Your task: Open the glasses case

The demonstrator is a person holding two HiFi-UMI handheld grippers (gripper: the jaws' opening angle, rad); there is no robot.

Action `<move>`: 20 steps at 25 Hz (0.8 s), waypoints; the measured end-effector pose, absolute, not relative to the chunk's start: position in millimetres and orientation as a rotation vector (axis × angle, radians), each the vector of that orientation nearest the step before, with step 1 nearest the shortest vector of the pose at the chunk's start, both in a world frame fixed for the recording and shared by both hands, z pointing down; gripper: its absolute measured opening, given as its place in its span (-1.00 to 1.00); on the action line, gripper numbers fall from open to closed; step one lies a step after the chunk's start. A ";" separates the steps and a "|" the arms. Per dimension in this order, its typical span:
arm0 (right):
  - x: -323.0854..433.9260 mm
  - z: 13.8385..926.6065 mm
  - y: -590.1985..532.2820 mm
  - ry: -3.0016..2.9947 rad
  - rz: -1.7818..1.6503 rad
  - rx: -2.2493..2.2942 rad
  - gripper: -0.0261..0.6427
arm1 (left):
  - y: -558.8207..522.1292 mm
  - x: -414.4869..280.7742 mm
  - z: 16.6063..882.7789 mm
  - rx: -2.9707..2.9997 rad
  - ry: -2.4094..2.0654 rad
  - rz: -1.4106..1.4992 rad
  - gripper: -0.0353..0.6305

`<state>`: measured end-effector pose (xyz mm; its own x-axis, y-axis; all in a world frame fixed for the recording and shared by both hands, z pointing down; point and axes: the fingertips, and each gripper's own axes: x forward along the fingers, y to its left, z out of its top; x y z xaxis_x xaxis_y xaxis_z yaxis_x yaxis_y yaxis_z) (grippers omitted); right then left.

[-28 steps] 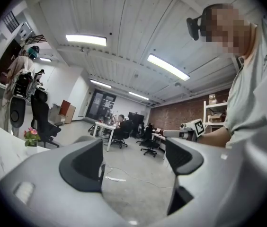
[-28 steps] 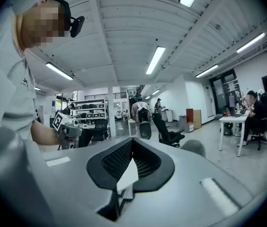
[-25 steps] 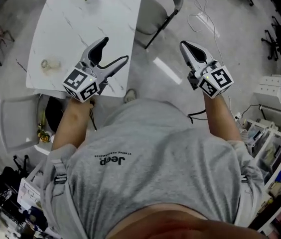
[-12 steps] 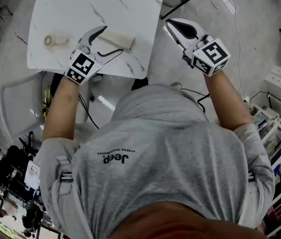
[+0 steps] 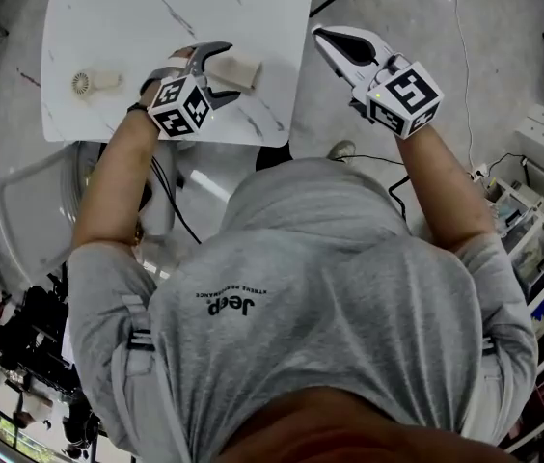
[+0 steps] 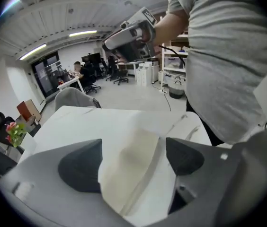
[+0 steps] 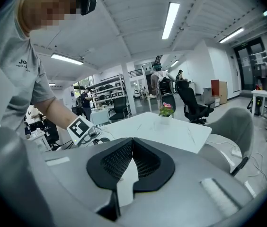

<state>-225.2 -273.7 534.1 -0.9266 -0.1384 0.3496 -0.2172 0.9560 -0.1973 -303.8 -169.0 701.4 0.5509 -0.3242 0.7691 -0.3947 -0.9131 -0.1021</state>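
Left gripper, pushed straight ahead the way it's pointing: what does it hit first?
The cream glasses case on the white table. It lies lengthwise between the open jaws of the left gripper, so it would meet the case almost at once, though the exact gap is hard to judge.

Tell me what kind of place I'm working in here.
Probably an open-plan office or lab workspace: wheeled office chairs, ceiling strip lights, storage shelving, and a white marble-look table.
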 end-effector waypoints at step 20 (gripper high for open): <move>-205.8 538.2 -285.7 -2.749 0.362 0.369 -0.91 | -171.5 -315.8 732.3 2.586 -0.319 1.423 0.24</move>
